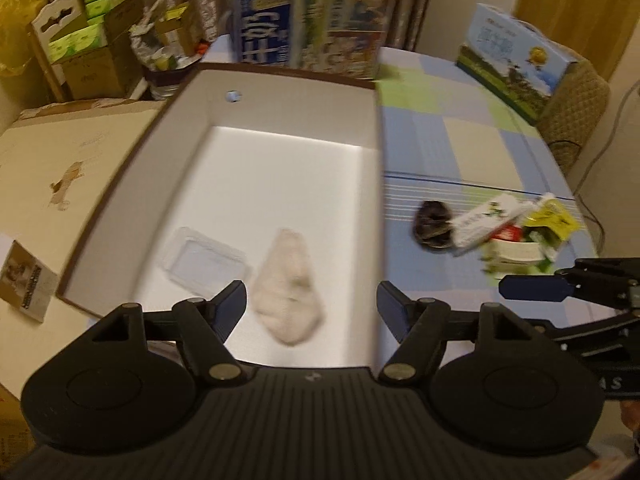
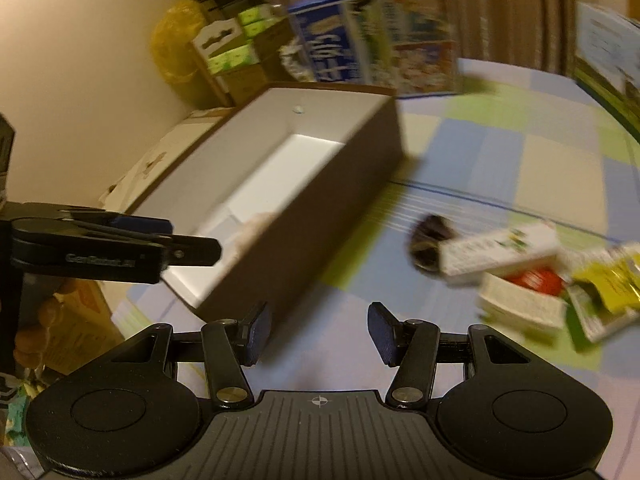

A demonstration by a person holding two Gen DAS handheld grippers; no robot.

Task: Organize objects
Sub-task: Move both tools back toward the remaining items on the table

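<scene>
Fingers spread wide on your left gripper [image 1: 312, 308], held empty low in frame over the white box [image 1: 280, 92], where a cloth [image 1: 288, 292] lies. Your right gripper [image 2: 318, 332], likewise spread, hovers beside the box; clutter pile [image 2: 532, 280] sits at right.

The box [image 1: 120, 184] is seen as matt white card inside, brown outside. In it, lower centre, a rough cream cloth [image 1: 288, 292] and a clear glossy plastic tray [image 1: 206, 260] are shown. Both grippers [image 1: 312, 312] [image 2: 318, 332] are made of matt black plastic.
</scene>
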